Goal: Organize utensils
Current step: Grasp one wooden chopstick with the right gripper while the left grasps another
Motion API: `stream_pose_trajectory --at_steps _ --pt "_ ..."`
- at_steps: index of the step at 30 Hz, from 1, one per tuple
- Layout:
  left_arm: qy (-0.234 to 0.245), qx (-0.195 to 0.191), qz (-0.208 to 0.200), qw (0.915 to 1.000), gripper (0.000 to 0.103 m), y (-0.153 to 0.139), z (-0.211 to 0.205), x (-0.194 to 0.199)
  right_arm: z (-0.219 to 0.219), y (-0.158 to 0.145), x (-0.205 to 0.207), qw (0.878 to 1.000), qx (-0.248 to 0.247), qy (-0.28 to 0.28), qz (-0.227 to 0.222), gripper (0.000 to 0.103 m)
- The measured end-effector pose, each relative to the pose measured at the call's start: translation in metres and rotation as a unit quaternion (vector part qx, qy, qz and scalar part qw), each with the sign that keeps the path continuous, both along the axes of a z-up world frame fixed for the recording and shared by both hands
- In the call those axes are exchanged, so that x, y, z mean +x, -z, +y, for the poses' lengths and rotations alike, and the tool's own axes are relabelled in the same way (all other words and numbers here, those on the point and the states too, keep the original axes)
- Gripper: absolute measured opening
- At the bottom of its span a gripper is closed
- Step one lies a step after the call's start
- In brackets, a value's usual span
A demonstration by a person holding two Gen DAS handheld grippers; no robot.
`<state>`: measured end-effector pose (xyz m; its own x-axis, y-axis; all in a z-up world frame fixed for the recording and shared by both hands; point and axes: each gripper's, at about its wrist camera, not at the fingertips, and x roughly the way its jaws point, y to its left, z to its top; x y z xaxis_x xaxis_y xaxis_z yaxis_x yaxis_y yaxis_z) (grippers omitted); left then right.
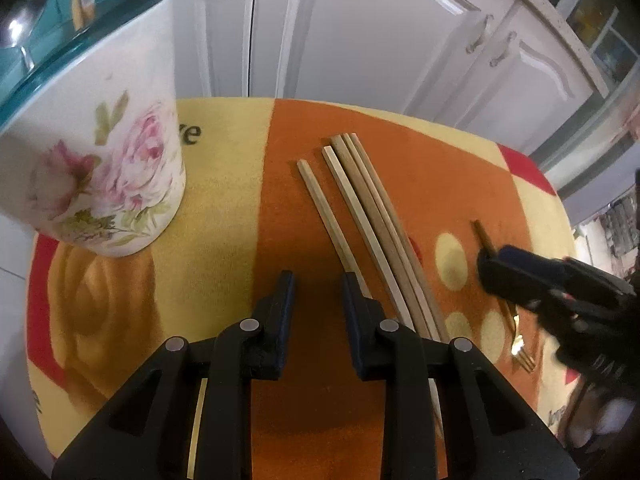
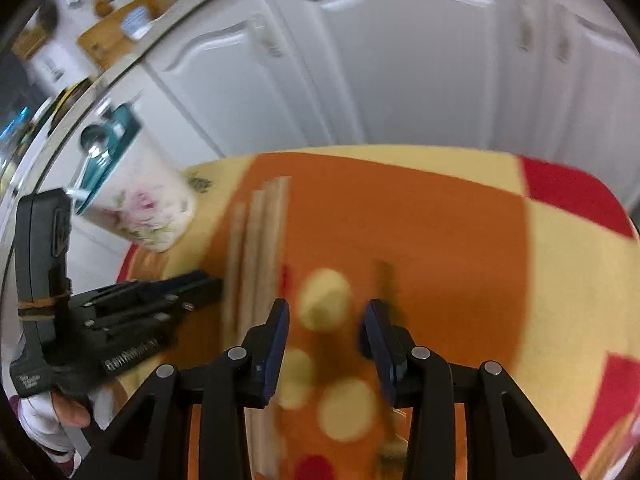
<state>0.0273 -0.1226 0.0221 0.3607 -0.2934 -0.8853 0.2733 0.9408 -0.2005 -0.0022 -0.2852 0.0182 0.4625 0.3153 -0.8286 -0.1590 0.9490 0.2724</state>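
Fork [image 1: 520,350] half hidden beneath right claw [image 1: 490,264]

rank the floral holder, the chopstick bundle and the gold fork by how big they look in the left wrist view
1. floral holder, though nearness to the camera inflates it
2. chopstick bundle
3. gold fork, partly hidden by the right gripper

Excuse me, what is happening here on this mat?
A person holds a tool in each hand and is sorting utensils. Wooden chopsticks and a gold fork lie on the colourful mat. The left tool is open beside the chopsticks; the right tool is open above the fork. A flowered cup already holds some utensils.
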Motion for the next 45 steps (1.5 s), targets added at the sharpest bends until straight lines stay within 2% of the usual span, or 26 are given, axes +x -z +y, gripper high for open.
stream_pose_trajectory --at_steps 2,6,12,15,17,20,22,26,29,32,33,36,38,41,45 --pt "-0.003 -0.004 0.004 1.0000 0.022 -0.001 0.003 0.000 0.013 0.008 0.008 0.999 -0.028 -0.016 0.007 0.039" --pt "-0.003 0.003 0.003 1.0000 0.022 0.000 0.009 0.001 0.021 0.016 0.014 0.999 -0.041 -0.027 0.008 0.039" --pt "-0.010 -0.012 0.006 0.9999 0.023 -0.001 0.016 0.000 0.009 0.014 0.012 0.997 -0.081 0.003 -0.002 0.039" --pt "-0.014 -0.022 0.001 0.9997 0.023 -0.003 0.015 0.002 0.000 0.011 0.012 0.998 -0.067 0.018 0.005 0.039" --pt "-0.016 -0.026 0.001 0.9995 0.023 -0.004 0.012 0.006 -0.004 0.011 0.012 0.999 -0.032 0.015 0.010 0.039" --pt "-0.010 -0.023 -0.006 0.9997 0.023 -0.003 0.003 0.011 -0.002 0.012 0.014 0.999 -0.040 0.002 0.011 0.037" --pt "-0.002 -0.016 -0.003 0.9999 0.022 -0.001 -0.004 0.014 -0.002 0.011 0.020 0.999 -0.035 -0.008 0.018 0.024" --pt "0.008 0.005 -0.007 0.9999 0.021 0.003 -0.016 0.019 -0.003 0.008 0.025 0.999 -0.026 -0.010 0.020 0.016" --pt "0.008 0.008 -0.001 0.9999 0.013 0.002 -0.016 0.020 -0.008 0.004 0.020 0.999 -0.029 -0.010 0.023 0.007" --pt "0.014 -0.004 0.011 0.9998 0.012 0.002 -0.012 0.017 -0.011 0.006 0.017 0.999 -0.009 -0.016 0.033 0.006" --pt "-0.005 -0.005 0.026 0.9996 0.012 0.002 -0.009 0.015 -0.013 0.005 0.019 0.999 -0.004 -0.014 0.035 0.006" --pt "-0.016 -0.010 0.032 0.9993 0.012 -0.001 -0.009 0.019 -0.009 0.002 0.032 1.000 0.000 -0.005 0.026 0.006" --pt "-0.027 -0.005 0.033 0.9991 0.013 -0.003 -0.011 0.024 -0.009 -0.001 0.044 1.000 0.011 -0.011 0.023 0.006" --pt "-0.037 0.002 0.028 0.9989 0.022 -0.007 -0.017 0.029 -0.003 0.002 0.060 1.000 -0.007 -0.017 0.026 0.007" --pt "-0.046 0.027 0.016 0.9985 0.022 -0.005 -0.022 0.037 0.002 0.012 0.080 0.999 -0.007 -0.019 0.026 0.006"
